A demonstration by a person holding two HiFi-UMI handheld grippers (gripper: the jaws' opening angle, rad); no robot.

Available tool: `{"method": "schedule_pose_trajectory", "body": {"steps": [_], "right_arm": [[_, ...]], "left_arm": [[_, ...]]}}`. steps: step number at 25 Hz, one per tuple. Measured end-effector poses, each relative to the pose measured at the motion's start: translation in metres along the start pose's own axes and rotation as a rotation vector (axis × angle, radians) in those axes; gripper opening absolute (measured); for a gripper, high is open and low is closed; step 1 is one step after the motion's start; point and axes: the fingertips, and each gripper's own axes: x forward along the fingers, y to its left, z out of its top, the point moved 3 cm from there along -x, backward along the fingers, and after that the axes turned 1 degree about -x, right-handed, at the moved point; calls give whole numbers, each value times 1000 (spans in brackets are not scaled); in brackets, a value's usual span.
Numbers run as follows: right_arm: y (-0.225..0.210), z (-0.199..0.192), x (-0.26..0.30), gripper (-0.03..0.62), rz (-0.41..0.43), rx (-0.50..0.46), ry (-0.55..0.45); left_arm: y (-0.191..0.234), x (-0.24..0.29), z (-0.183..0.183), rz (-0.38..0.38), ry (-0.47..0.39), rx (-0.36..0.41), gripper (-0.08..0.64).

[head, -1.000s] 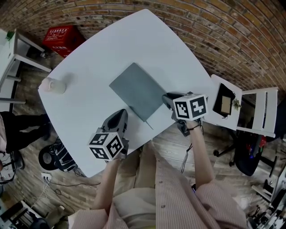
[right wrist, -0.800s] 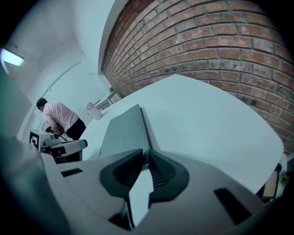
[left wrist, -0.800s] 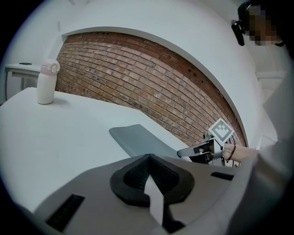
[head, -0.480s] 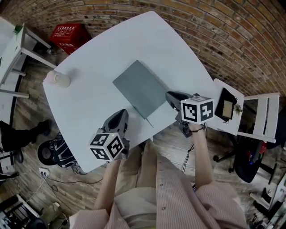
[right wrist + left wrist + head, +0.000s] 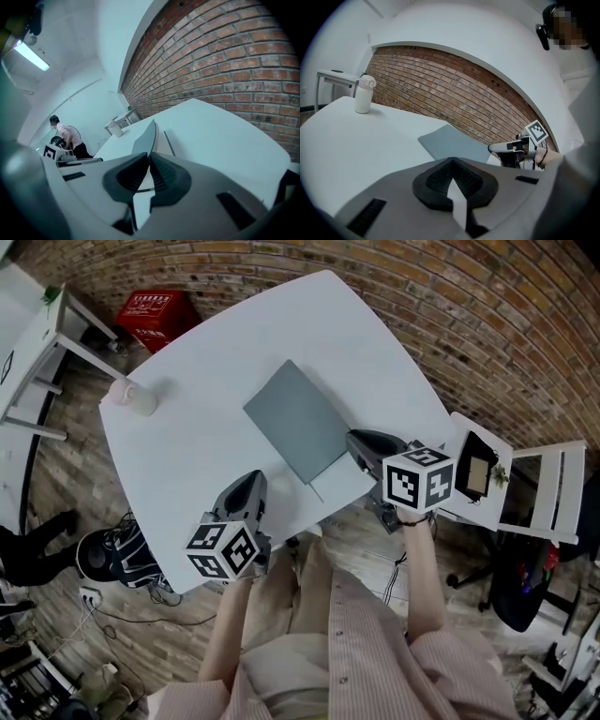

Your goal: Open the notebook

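A grey notebook (image 5: pixel 298 420) lies on the white table (image 5: pixel 197 451). My right gripper (image 5: pixel 354 440) is at its near right edge. Its jaws have just been closing, and they now pinch the grey cover (image 5: pixel 146 137), which rises tilted off the white page (image 5: pixel 161 143). A strip of that page (image 5: pixel 336 481) shows under the lifted edge. My left gripper (image 5: pixel 251 480) hovers over the table's near side, left of the notebook and apart from it. In its own view the left gripper (image 5: pixel 452 162) has its pads together with nothing between them.
A white cup-like container (image 5: pixel 131 397) stands at the table's far left corner. On the floor beyond the table sits a red crate (image 5: pixel 157 308). A white chair (image 5: pixel 525 491) stands to the right, and a brick wall runs behind.
My right gripper has risen slightly and the notebook's near right edge has come up with it. The left gripper has shifted only a little.
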Motion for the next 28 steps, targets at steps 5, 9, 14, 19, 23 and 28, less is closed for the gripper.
{"method": "schedule_pose_trajectory", "body": {"steps": [5, 9, 14, 19, 23, 28], "right_arm": [[20, 6, -6, 25, 0, -49, -36], [35, 8, -10, 23, -18, -82, -61], [55, 7, -14, 23, -54, -113, -96], [74, 7, -17, 22, -91, -171, -117], [90, 4, -17, 21, -117, -212, -126], [110, -2, -15, 21, -140, -249, -138]], "left_arm": [[2, -12, 3, 1, -18, 2, -8], [0, -19, 0, -13, -17, 7, -8], [4, -33, -9, -28, -1, 4, -8], [9, -53, -13, -33, -7, 2, -8], [16, -70, -18, -30, -6, 0, -8], [23, -89, -19, -32, -24, 2, -8]]}}
